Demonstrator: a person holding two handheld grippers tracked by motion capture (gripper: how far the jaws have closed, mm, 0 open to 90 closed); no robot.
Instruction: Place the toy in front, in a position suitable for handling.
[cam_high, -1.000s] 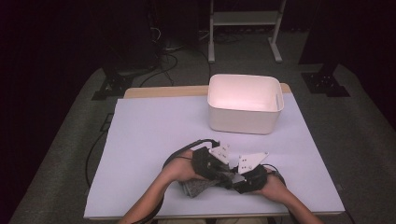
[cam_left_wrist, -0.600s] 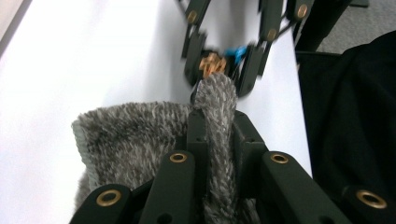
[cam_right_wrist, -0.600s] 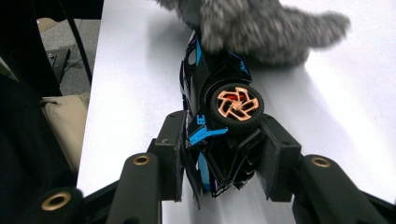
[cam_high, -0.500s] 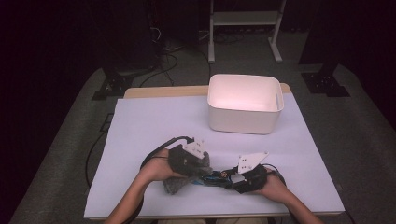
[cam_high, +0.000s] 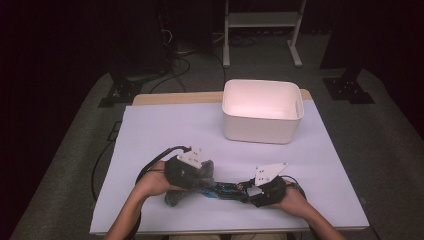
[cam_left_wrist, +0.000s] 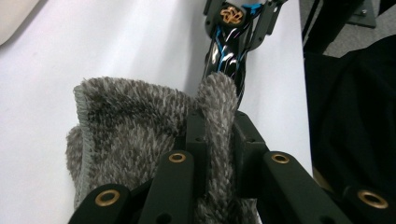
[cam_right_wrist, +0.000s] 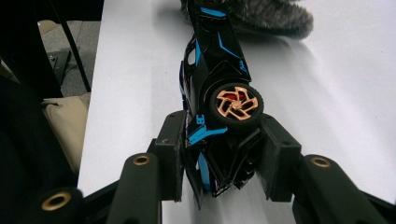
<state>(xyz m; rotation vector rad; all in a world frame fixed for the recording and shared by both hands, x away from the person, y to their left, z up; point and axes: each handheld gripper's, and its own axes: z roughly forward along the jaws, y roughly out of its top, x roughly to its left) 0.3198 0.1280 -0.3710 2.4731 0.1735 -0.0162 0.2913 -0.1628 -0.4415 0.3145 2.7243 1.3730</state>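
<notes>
Where glossy toy car (cam_right_wrist: 212, 79) meets fuzzy cloth (cam_left_wrist: 135, 130).

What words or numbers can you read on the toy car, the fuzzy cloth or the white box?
None: no words or numbers can be read.
Toy car, held by the right tongs: blue stripes and copper wheels, no letters.
Grey fuzzy cloth, pinched by the left tongs: plain.
White box: plain, no label showing.
</notes>
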